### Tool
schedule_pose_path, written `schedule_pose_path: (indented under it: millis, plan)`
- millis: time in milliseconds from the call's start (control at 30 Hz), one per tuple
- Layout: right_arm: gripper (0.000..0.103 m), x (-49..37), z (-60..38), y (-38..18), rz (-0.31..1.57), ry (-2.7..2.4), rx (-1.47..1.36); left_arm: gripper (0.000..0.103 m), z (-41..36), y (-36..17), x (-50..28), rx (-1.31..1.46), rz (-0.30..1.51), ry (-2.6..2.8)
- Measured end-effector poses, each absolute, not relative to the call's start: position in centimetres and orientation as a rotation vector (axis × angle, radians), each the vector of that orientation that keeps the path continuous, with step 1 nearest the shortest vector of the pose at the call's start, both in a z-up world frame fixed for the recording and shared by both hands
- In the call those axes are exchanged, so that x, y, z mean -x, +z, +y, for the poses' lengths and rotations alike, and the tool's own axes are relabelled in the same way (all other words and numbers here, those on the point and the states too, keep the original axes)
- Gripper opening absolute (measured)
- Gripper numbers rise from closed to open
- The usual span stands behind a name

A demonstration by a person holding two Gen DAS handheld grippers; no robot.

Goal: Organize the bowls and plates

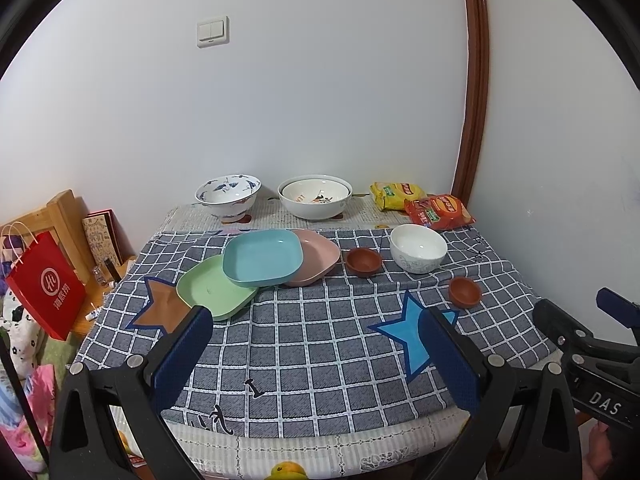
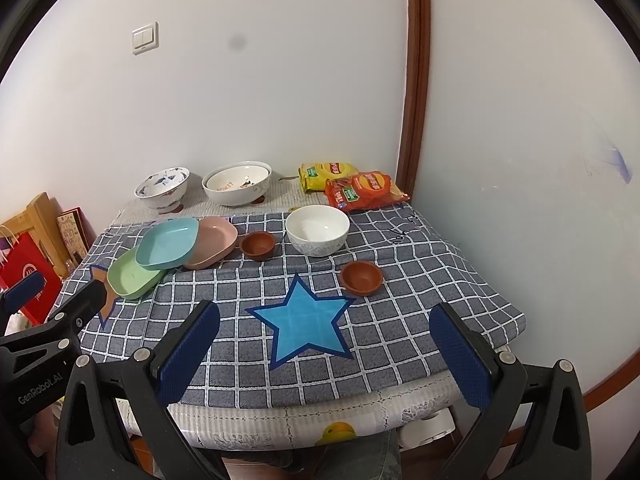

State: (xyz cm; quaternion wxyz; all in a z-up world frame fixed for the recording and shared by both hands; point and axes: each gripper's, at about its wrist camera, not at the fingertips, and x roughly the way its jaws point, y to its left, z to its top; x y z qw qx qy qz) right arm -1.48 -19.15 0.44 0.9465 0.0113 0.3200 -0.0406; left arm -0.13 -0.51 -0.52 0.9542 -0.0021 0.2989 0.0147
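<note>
Three square plates overlap on the checked cloth: a blue plate (image 1: 262,255) (image 2: 168,243) rests on a green plate (image 1: 212,291) (image 2: 131,275) and a pink plate (image 1: 318,256) (image 2: 214,240). Two small brown bowls (image 1: 363,262) (image 1: 465,291) (image 2: 258,245) (image 2: 361,276) and a white bowl (image 1: 418,247) (image 2: 317,229) stand to their right. At the back sit a blue-patterned bowl (image 1: 227,196) (image 2: 162,187) and two nested white bowls (image 1: 315,196) (image 2: 237,183). My left gripper (image 1: 316,324) and right gripper (image 2: 326,320) hover open over the table's near edge, holding nothing.
Yellow and red snack bags (image 1: 438,210) (image 2: 362,192) lie at the back right by the wall corner. A red paper bag (image 1: 46,286) and wooden furniture (image 1: 66,216) stand left of the table. The other gripper shows at each view's side edge.
</note>
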Motion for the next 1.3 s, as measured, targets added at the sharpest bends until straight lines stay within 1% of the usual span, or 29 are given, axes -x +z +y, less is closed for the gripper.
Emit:
schedule_pose_path:
  millis: [333,700,800,1033,1233,1300]
  plan:
    - [0.103,-0.8,-18.5,-1.9,0.689,-0.062,-0.018,0.103,0.0,-1.7,-1.5,0.001,0.624,0.044]
    - [0.102,-4.8,-17.6,-3.0,0.706,-0.018,-0.028,0.103,2.5,-3.2,-6.0,0.054,0.692,0.05]
    - [0.099,-6.1,-17.2,-3.2,0.703,-0.008,-0.043,0.103,3.8,-3.9,-7.6,0.068,0.712,0.062]
    - [0.095,-10.7,-15.6,-4.8,0.745,0.009,-0.037,0.103,8.1,-6.8,-12.1,0.115,0.787,0.137]
    - [0.088,-15.4,-13.0,-6.1,0.783,0.074,-0.021,0.103,10.9,-9.1,-15.9,0.109,0.836,0.187]
    - [0.084,-16.9,-11.9,-6.4,0.79,0.095,-0.015,0.103,11.9,-9.7,-17.3,0.111,0.85,0.2]
